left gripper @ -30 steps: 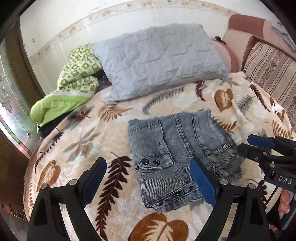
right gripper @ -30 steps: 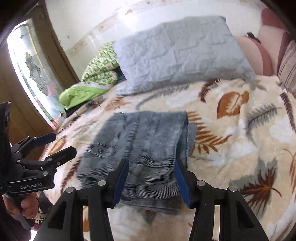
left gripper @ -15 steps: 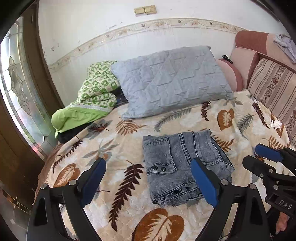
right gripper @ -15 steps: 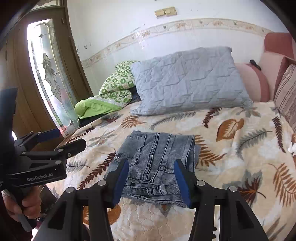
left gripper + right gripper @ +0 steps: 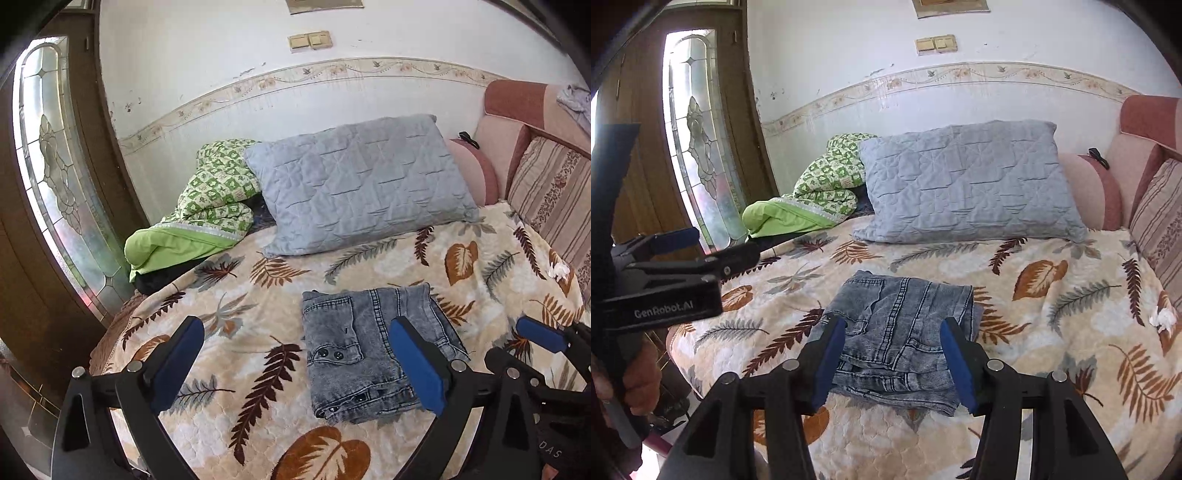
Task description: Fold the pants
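Observation:
Grey denim pants (image 5: 354, 350) lie folded into a compact rectangle on the leaf-patterned bedspread (image 5: 258, 295); they also show in the right wrist view (image 5: 901, 332). My left gripper (image 5: 295, 365) is open and empty, held above and in front of the pants. My right gripper (image 5: 894, 365) is open and empty, also held back from the pants. The right gripper shows at the right edge of the left wrist view (image 5: 532, 347). The left gripper shows at the left of the right wrist view (image 5: 701, 247).
A grey quilted pillow (image 5: 358, 184) leans against the wall behind the pants. A green patterned blanket (image 5: 207, 210) is bunched at the back left. Pink and striped cushions (image 5: 546, 184) line the right. A glass-panelled wooden door (image 5: 698, 147) stands on the left.
Both grippers have pulled back and up from the folded pants, so more of the bed and the wall is in view. The pants have not moved.

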The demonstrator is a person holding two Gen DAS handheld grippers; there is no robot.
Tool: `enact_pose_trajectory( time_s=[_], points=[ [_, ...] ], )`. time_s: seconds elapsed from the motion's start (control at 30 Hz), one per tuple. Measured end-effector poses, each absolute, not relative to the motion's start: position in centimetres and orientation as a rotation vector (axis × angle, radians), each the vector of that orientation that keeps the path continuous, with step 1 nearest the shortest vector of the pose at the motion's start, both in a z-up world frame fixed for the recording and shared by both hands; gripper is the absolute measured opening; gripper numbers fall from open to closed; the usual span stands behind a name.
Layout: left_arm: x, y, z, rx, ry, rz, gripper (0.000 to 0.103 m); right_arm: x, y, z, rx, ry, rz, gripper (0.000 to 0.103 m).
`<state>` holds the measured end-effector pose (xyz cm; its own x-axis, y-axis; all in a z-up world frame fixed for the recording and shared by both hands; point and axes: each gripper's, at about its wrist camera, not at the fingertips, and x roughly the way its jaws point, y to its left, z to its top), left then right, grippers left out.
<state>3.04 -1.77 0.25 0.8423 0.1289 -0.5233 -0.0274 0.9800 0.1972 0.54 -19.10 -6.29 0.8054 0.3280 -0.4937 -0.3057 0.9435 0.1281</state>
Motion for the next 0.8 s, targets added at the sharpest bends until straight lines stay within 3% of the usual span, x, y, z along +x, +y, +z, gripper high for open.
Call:
enact_pose_trajectory(
  time_s=[0.8],
  points=[
    [0.8, -2.5, 0.9, 0.220, 0.424, 0.001, 0.103, 1.5, -18.5, -8.3, 0.013, 0.590, 0.347, 0.057]
  ],
)
